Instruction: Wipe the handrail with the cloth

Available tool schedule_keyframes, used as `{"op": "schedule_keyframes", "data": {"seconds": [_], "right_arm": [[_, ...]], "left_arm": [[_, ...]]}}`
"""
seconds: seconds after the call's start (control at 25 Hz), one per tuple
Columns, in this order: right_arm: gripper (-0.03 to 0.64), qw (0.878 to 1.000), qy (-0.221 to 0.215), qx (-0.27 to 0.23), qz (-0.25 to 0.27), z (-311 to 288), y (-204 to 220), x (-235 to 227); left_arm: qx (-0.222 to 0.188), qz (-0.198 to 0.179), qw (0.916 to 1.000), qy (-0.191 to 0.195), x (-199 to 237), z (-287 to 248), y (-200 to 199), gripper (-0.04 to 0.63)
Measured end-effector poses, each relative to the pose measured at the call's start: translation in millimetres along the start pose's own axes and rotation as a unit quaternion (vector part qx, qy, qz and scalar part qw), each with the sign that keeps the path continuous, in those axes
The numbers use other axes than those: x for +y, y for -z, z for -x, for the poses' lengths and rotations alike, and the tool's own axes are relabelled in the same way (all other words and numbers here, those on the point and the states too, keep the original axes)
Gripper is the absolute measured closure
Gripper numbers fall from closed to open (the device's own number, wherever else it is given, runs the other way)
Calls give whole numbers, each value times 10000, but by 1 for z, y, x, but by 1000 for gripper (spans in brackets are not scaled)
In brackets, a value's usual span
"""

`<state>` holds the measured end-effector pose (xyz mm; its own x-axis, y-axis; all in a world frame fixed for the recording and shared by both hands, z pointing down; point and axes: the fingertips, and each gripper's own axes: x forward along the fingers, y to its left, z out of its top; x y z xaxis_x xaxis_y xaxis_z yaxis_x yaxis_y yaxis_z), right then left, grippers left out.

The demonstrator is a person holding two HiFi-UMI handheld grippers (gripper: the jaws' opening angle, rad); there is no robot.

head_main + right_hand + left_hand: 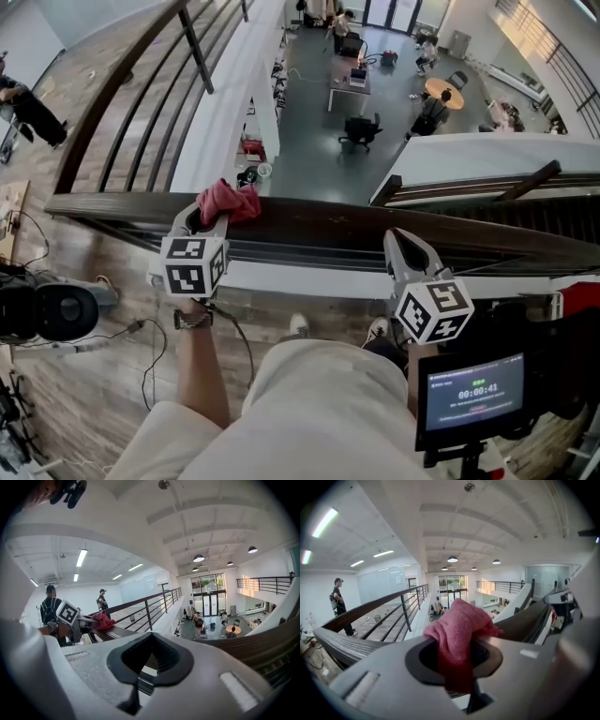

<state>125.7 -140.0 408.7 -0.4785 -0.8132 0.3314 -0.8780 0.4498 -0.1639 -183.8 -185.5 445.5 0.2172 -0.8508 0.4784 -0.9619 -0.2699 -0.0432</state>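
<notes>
ok so around you: you're on an upper walkway, dark wood handrail (328, 230) running across in front of you w/ metal bars under it, and past it a drop to the lower floor, where there's a black office chair (359, 131), a round orange table (442, 91) and a few ppl. another railing (112, 89) runs off on your left along a wood floor. in the left gripper view a person (340, 605) stands by that railing. nothing sits on the rail between your two grippers. the pink cloth (230, 200) is pinched in your left gripper (208, 220); the jaws are clamped on its middle, one bunch puffs out past the tips and looks to rest on top of the rail, the other end hangs back toward the gripper body. the right gripper view shows the cloth (101, 619) off to its left on the rail top. your right gripper (401, 242) is over the rail further right, well apart from the cloth, jaws pressed together w/ nothing in them. writing: the screen (473, 392) at bottom right reads 00:00:41, the rest is too small to read. each marker cube (194, 265) has b/w square patterns.
</notes>
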Motion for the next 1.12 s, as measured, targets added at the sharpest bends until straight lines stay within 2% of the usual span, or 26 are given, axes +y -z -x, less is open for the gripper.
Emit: {"op": "schedule_keyframes", "data": {"seconds": [0.2,0.36,0.48,0.72,1.12], "right_arm": [[614,9999,-158,-3,55,0,-4,-10],[615,9998,-213,-16,14,13,-13,-43],[615,9997,-217,-12,-62,24,-18,-72],[615,9996,-214,-26,-156,28,-7,-73],[615,9995,-306,-65,-58,34,-4,-85]], "left_arm": [[62,-16,9999,-109,-11,-8,-5,495],[127,-133,9998,-48,-56,-22,-23,497],[250,-52,9997,65,-87,-32,-35,497],[589,-160,9974,374,-103,-32,-26,497],[621,-466,9945,704,-171,-44,-29,497]]}}
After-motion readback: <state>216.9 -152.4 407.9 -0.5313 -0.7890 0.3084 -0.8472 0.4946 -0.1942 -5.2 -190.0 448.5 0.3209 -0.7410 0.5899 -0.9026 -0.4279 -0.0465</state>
